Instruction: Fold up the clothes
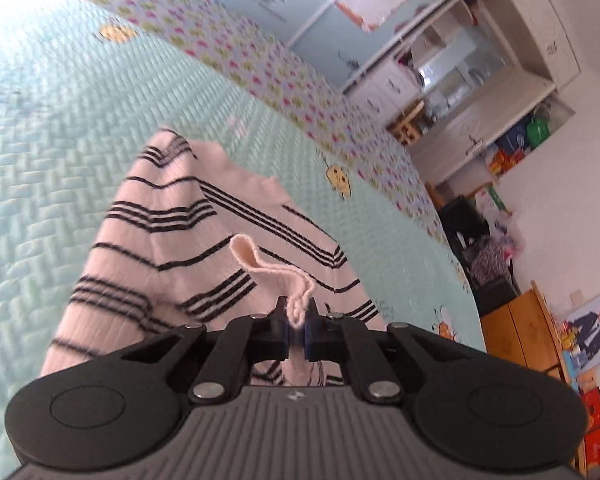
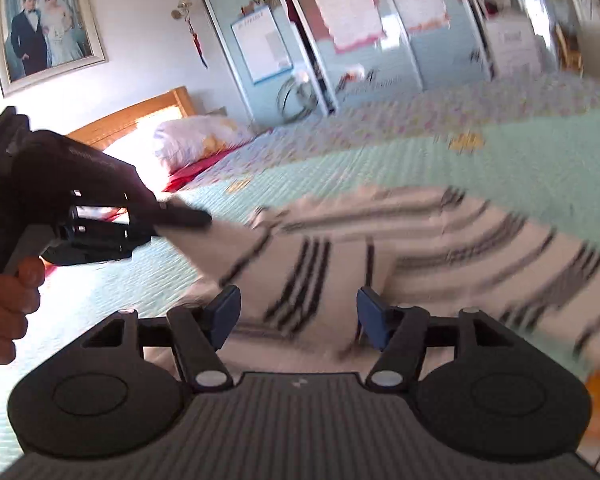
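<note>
A pale pink sweater with thin black stripes lies partly lifted on the mint quilted bedspread. My left gripper is shut on a bunched edge of it, and a fold of pink knit sticks up between the blue pads. The right wrist view is blurred: the same sweater stretches across it, and my right gripper stands open just above the fabric with nothing between its fingers. The left gripper shows there at the left, pulling a corner of the sweater up, with a hand on its grip.
The bed has a floral border, a pillow and a wooden headboard. Sliding wardrobe doors stand beyond the bed. White shelves and a wooden cabinet line the wall past the bed's edge.
</note>
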Available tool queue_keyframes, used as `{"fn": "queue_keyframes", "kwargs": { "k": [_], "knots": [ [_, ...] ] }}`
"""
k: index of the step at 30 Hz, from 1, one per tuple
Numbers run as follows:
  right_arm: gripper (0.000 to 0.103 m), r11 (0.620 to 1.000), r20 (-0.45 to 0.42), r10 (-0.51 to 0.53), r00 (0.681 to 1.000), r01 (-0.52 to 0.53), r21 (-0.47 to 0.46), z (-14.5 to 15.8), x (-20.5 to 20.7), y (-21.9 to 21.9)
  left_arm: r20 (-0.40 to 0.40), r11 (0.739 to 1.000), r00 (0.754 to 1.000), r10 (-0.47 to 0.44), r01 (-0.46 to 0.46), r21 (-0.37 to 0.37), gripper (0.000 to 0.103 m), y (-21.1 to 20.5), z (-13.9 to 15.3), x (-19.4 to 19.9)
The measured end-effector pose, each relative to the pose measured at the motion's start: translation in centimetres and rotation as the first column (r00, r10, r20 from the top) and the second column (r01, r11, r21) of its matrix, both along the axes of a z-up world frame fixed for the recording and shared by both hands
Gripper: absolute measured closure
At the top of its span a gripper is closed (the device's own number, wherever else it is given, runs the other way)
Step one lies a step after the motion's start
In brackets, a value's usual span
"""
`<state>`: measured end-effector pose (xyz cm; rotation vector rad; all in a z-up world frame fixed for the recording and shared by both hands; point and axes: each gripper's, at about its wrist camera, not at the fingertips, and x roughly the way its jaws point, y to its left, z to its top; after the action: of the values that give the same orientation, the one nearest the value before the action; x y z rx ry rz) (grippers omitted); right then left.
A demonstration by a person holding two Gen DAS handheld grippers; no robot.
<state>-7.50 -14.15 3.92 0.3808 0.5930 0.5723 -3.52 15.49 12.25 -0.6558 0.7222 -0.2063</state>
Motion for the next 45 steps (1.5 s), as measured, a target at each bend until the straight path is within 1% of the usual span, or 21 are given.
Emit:
{"fn": "queue_keyframes", "kwargs": {
  "k": [2, 4, 6, 9, 11, 12, 15, 18, 20, 22, 24, 27, 29, 31, 32, 33, 34, 36, 38, 41, 45],
  "knots": [
    [0.036, 0.985, -0.162, 0.068, 0.985, -0.041, 0.166, -2.0, -1.1, -0.2, 0.031, 0.998, 0.998, 0.053, -0.054, 0.019, 0.098, -0.3, 0.6, -3.3],
    [0.036, 0.941, -0.282, 0.119, 0.952, -0.018, 0.337, -4.1, -2.0, -0.4, 0.051, 0.993, 0.992, 0.117, -0.118, 0.028, 0.098, -0.6, 0.8, -6.5],
    [0.036, 0.898, -0.345, 0.168, 0.923, 0.001, 0.44, -5.4, -2.8, -0.2, 0.074, 0.98, 0.98, 0.186, -0.191, 0.057, 0.098, -1.2, 0.9, -9.5],
    [0.035, 0.817, -0.42, 0.252, 0.872, 0.041, 0.575, -7.1, -4.0, 0.2, 0.128, 0.95, 0.956, 0.263, -0.28, 0.14, 0.098, -2.1, 0.4, -13.6],
    [0.035, 0.831, -0.423, 0.251, 0.871, 0.031, 0.555, -6.8, -4.6, 0.2, 0.138, 0.939, 0.956, 0.26, -0.283, 0.195, 0.097, -2.7, -0.5, -14.9],
    [0.035, 0.84, -0.423, 0.248, 0.871, 0.024, 0.541, -6.6, -4.8, 0.1, 0.128, 0.94, 0.96, 0.249, -0.271, 0.209, 0.097, -3.0, -1.3, -15.3],
    [0.035, 0.867, -0.423, 0.24, 0.874, 0.003, 0.498, -5.9, -5.6, 0.0, 0.063, 0.95, 0.968, 0.241, -0.249, 0.189, 0.097, -3.4, -4.1, -15.5],
    [0.035, 0.89, -0.417, 0.227, 0.88, -0.014, 0.456, -5.3, -6.2, 0.0, 0.033, 0.944, 0.963, 0.266, -0.267, 0.195, 0.097, -3.7, -6.4, -16.2],
    [0.035, 0.911, -0.405, 0.222, 0.887, -0.04, 0.411, -5.0, -6.2, 0.2, 0.024, 0.939, 0.962, 0.271, -0.269, 0.212, 0.097, -3.7, -7.3, -16.4],
    [0.035, 0.899, -0.428, 0.225, 0.876, -0.017, 0.437, -5.2, -6.2, 0.4, 0.008, 0.947, 0.963, 0.269, -0.266, 0.18, 0.094, -3.2, -7.9, -16.7],
    [0.035, 0.884, -0.452, 0.229, 0.862, 0.01, 0.467, -5.5, -6.2, 0.5, 0.001, 0.959, 0.967, 0.253, -0.251, 0.135, 0.077, -2.5, -8.1, -16.9],
    [0.034, 0.859, -0.488, 0.238, 0.84, 0.053, 0.509, -5.9, -6.2, 0.7, 0.001, 0.964, 0.969, 0.247, -0.246, 0.103, 0.073, -2.0, -8.0, -17.0],
    [0.034, 0.841, -0.511, 0.244, 0.824, 0.082, 0.535, -6.2, -6.2, 0.8, -0.03, 0.966, 0.967, 0.252, -0.249, 0.063, 0.072, -1.5, -8.2, -17.1],
    [0.034, 0.821, -0.533, 0.252, 0.808, 0.113, 0.559, -6.5, -6.1, 1.0, -0.098, 0.964, 0.96, 0.261, -0.265, -0.035, 0.065, -0.7, -8.9, -17.1],
    [0.034, 0.811, -0.544, 0.256, 0.799, 0.128, 0.571, -6.6, -6.1, 1.0, -0.139, 0.957, 0.955, 0.262, -0.276, -0.09, 0.062, -0.3, -9.3, -17.2],
    [0.034, 0.803, -0.555, 0.258, 0.791, 0.144, 0.579, -6.7, -6.1, 1.2, -0.16, 0.95, 0.952, 0.26, -0.282, -0.133, 0.061, 0.0, -9.5, -17.3],
    [0.034, 0.794, -0.567, 0.26, 0.782, 0.161, 0.586, -6.8, -6.1, 1.4, -0.167, 0.946, 0.952, 0.255, -0.282, -0.162, 0.06, 0.3, -9.5, -17.4],
    [0.034, 0.797, -0.593, 0.241, 0.769, 0.192, 0.573, -6.9, -6.1, 1.8, -0.161, 0.939, 0.953, 0.256, -0.284, -0.195, 0.058, 0.6, -9.3, -17.8],
    [0.034, 0.797, -0.622, 0.206, 0.755, 0.24, 0.554, -7.1, -6.1, 2.1, -0.168, 0.925, 0.952, 0.254, -0.29, -0.246, 0.058, 1.0, -9.3, -18.2],
    [0.035, 0.785, -0.656, 0.17, 0.735, 0.301, 0.541, -7.3, -6.1, 2.8, -0.199, 0.89, 0.948, 0.247, -0.303, -0.342, 0.057, 1.9, -9.6, -18.4],
    [0.035, 0.775, -0.675, 0.161, 0.72, 0.331, 0.538, -7.3, -5.9, 4.0, -0.218, 0.869, 0.944, 0.247, -0.315, -0.38, 0.057, 2.7, -9.6, -18.3]
  ]
}}
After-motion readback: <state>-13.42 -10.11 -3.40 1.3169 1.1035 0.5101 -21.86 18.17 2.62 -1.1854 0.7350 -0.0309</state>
